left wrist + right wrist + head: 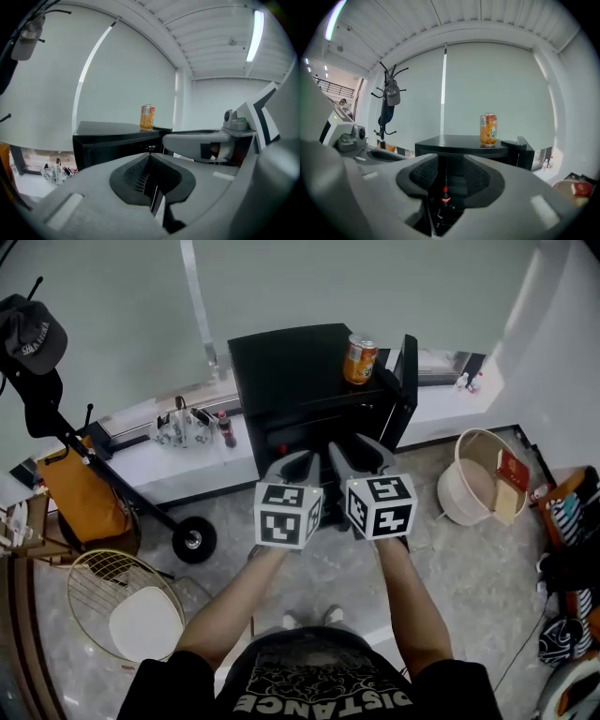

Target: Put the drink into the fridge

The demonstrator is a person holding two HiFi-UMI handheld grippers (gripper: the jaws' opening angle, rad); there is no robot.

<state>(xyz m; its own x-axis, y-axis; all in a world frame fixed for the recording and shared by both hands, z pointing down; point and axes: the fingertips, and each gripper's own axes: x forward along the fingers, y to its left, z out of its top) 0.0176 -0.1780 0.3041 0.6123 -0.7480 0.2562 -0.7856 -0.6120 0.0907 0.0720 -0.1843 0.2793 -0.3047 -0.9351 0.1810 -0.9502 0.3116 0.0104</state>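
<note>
The head view looks steeply down on the fridge [300, 381] from above. Both gripper views face it roughly level, apparently from close by. All three share the can [360, 359] on top.

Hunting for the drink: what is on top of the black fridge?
An orange can stands upright on the fridge, near the right edge; nothing else shows. The patch beneath it is covered.

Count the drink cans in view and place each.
1. The orange can stands upright on the black fridge's top, near its right edge; more may hide inside.
</note>
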